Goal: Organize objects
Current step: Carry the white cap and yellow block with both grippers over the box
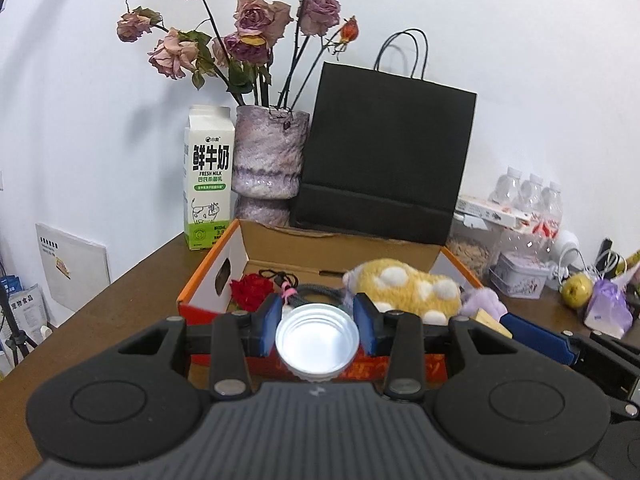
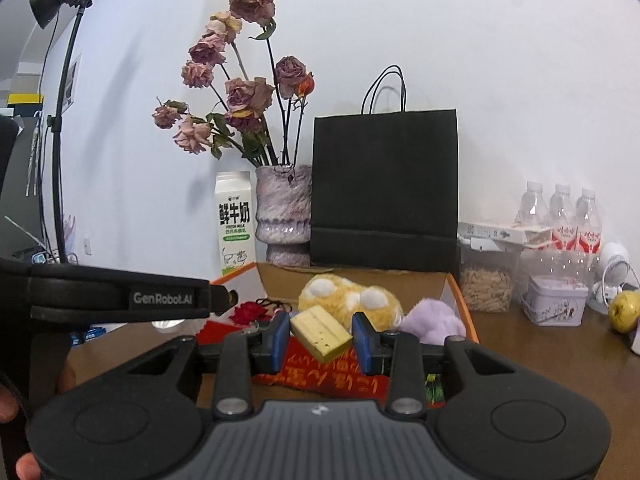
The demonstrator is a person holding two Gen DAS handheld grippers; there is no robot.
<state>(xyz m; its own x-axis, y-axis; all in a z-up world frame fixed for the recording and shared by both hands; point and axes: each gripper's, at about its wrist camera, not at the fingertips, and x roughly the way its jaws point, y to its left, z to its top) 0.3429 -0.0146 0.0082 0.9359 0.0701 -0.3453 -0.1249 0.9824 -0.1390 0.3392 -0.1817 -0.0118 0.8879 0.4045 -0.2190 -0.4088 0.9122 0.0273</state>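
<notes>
My left gripper is shut on a white plastic cup, its mouth facing the camera, held just in front of an open cardboard box with orange rims. My right gripper is shut on a pale yellow cheese-like block, held over the box's near edge. Inside the box lie a yellow plush toy with white spots, a purple plush, a red fabric flower and a black cord. The right gripper's blue pad shows in the left wrist view.
Behind the box stand a milk carton, a purple vase of dried roses and a black paper bag. To the right are water bottles, a jar of grain, a small tin and a pear. A lamp stand is at left.
</notes>
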